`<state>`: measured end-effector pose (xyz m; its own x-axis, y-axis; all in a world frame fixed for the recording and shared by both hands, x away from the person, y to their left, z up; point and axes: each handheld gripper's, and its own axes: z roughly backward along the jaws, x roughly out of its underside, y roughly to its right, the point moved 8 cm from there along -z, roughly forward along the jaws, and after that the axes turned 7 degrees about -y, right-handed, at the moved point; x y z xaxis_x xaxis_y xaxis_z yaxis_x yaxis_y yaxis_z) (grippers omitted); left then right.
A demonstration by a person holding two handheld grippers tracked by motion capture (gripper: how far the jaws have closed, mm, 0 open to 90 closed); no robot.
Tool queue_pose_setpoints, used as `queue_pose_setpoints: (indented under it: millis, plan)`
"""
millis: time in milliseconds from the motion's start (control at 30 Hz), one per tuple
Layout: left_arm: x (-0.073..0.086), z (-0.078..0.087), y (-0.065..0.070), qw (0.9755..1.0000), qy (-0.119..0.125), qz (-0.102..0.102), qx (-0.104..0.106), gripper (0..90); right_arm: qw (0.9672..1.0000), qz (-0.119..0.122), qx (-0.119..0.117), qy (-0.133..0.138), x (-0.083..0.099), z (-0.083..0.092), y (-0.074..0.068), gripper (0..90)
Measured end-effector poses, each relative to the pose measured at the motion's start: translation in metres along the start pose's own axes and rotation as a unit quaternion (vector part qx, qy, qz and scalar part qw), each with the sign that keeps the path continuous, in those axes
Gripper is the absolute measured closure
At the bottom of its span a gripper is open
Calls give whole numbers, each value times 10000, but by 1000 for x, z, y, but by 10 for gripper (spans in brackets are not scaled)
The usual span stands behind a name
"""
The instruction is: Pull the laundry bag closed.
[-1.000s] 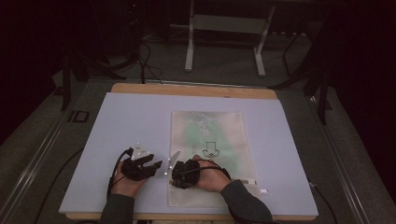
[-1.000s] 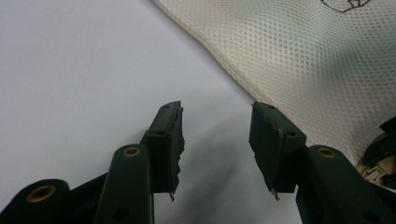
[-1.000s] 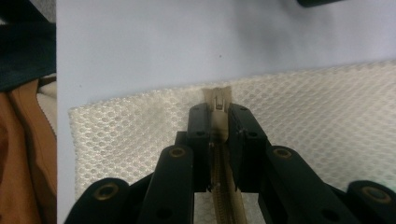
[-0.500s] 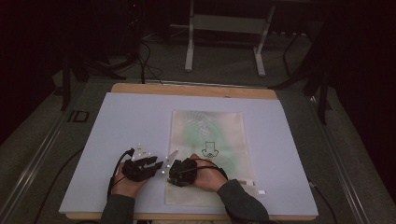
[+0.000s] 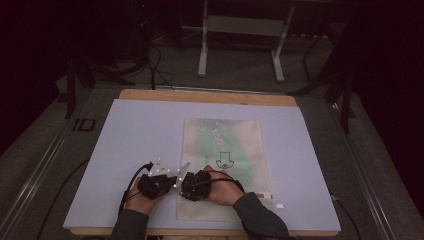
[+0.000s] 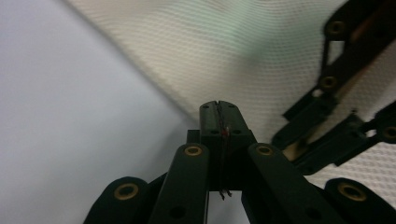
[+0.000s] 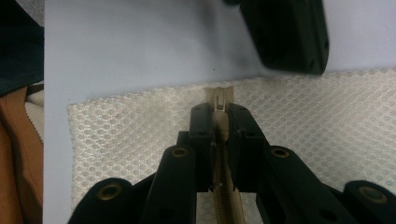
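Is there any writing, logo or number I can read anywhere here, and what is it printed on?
"ID": dark letters on the floor, left of the table.
A dark drawn figure, a sign and not letters, on the mesh bag; too small to make out.
Pale green marks higher on the bag: blurred, not readable.
A small white tag by the bag's near right corner: too small to read.
Nothing readable in the two gripper views.

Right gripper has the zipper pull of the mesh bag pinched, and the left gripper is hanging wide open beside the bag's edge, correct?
Not quite. In the left gripper view the left gripper has its jaws shut at the mesh bag edge. The right gripper does pinch the zipper pull.
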<state>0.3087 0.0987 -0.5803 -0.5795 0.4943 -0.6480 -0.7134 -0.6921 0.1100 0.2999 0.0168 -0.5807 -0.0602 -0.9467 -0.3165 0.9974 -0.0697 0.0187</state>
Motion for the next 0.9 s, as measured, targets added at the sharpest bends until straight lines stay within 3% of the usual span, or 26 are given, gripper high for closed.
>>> queue_pose_setpoints:
  millis: [200, 700, 800, 900]
  plan:
    - [0, -6, 7, 9998, -158, -132, 11, 891, 10000, 8, 15, 41, 0, 0, 1, 813]
    - [5, -9, 9, 9993, -342, -37, 142, 891, 9999, -2, -131, 45, 1, 0, 2, 784]
    - [5, -9, 8, 9990, -340, 112, 256, 892, 9998, -15, -199, 41, 1, 0, 2, 779]
    - [5, -9, 8, 9991, -363, 32, 228, 892, 9998, -14, -199, -5, 1, 0, 2, 797]
